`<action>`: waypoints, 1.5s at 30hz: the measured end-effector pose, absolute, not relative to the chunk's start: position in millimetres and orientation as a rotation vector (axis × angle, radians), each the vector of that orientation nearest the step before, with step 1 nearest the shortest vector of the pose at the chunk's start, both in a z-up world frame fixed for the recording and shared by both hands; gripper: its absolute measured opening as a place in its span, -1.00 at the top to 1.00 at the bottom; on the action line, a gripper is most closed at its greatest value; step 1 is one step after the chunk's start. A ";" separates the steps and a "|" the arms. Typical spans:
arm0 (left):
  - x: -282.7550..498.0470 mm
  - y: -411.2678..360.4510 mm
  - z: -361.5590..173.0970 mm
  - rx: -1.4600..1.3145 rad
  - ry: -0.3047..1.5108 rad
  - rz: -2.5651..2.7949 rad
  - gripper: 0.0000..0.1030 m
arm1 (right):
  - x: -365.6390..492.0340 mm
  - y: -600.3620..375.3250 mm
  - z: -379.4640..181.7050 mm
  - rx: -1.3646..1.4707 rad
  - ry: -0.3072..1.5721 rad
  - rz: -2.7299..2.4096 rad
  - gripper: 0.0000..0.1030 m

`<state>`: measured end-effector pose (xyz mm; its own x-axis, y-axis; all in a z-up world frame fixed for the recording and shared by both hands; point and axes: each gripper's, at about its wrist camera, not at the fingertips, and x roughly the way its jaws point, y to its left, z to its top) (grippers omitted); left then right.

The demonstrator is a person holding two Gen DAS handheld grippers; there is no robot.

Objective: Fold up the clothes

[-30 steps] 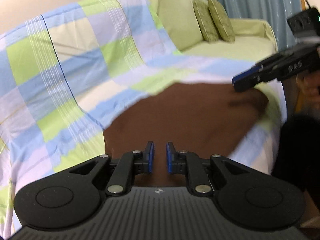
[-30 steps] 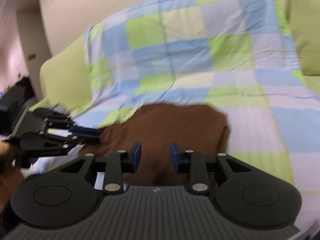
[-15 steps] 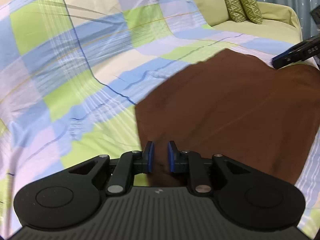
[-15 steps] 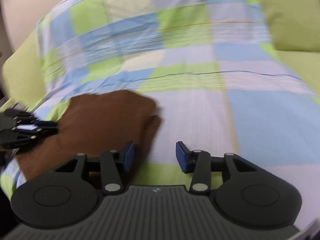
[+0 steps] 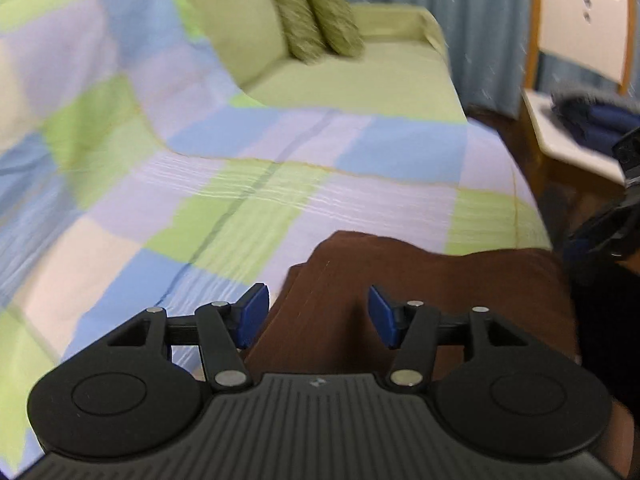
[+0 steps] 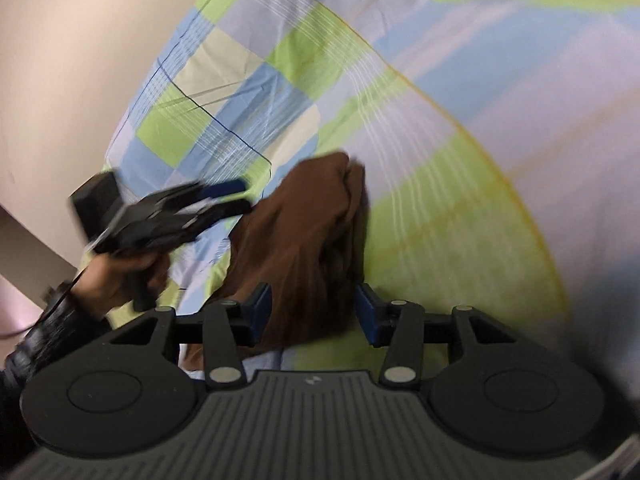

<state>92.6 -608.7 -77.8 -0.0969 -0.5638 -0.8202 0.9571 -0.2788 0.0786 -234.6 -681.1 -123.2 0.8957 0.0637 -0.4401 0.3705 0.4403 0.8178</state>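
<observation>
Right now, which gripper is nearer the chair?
Right. The right gripper is over the brown garment nearest the chair; the left gripper is over its far end. Both are opening, cloth between jaws.

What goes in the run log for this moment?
left gripper: opening, nothing gripped | right gripper: opening | brown garment: released, bunched on checked sheet

Left wrist view sits low and close over the brown garment (image 5: pixel 420 300), facing down across the checked blanket (image 5: pixel 280 184) toward the two cushions (image 5: pixel 316 16) beyond the garment. Right wrist view is rolled sideways, just as close, looking over the same garment (image 6: pixel 304 232) toward the wall (image 6: pixel 80 40). Both share garment and blanket.
</observation>
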 end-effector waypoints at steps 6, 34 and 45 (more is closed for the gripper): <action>100.0 -637.1 -97.7 1.051 0.691 -1.739 -0.31 | -219.1 -676.4 -138.4 1.183 0.428 -0.132 -0.03; 101.9 -635.1 -19.9 0.706 0.724 -1.840 0.23 | -219.7 -705.4 -109.0 1.201 0.332 -0.195 0.66; 82.0 -621.5 41.4 0.219 0.449 -1.987 0.21 | -239.7 -705.2 103.9 0.167 0.437 -0.400 0.67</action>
